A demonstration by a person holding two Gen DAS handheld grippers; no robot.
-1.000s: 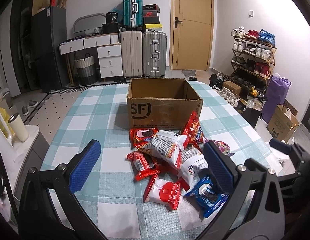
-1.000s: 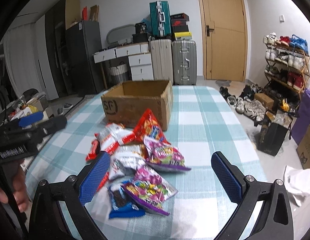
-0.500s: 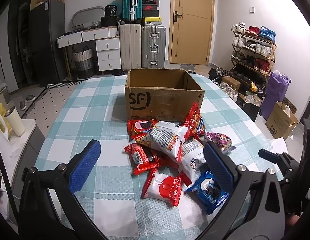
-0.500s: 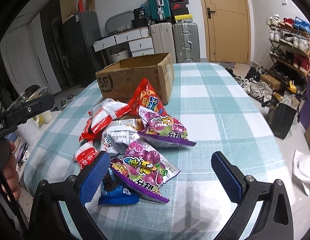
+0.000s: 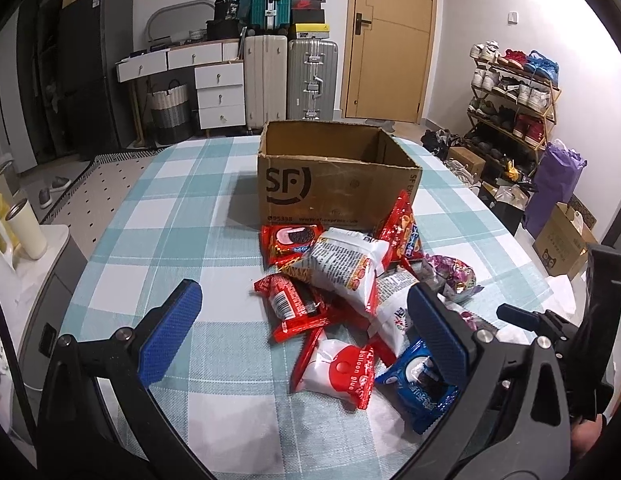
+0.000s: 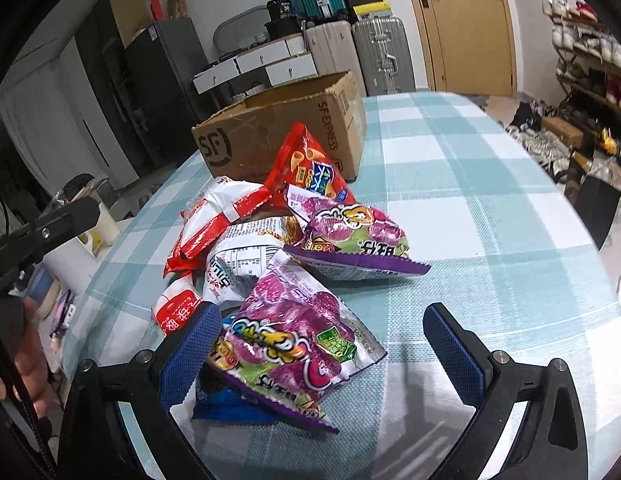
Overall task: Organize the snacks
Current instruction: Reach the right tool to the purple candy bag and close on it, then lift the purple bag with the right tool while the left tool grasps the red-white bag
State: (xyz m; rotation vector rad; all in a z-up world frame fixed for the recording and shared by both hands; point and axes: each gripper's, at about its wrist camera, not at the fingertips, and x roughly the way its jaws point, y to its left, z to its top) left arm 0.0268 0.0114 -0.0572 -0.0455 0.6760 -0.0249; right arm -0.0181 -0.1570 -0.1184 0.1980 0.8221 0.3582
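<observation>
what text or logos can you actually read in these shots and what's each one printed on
"SF" logo: front of the cardboard box
"SF EXPRESS": side of that box, in the right wrist view
"95338": under the logo, with a web address too small to read
"balloon glue": white and red packet
Purple candy bags, red packets and the blue packet: print too stylised or small to read.

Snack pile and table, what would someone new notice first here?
A heap of bright snack bags lies mid-table on the checked cloth, just in front of an open SF box. In the right wrist view, the nearest purple bag sits between the open right gripper's blue fingers.
</observation>
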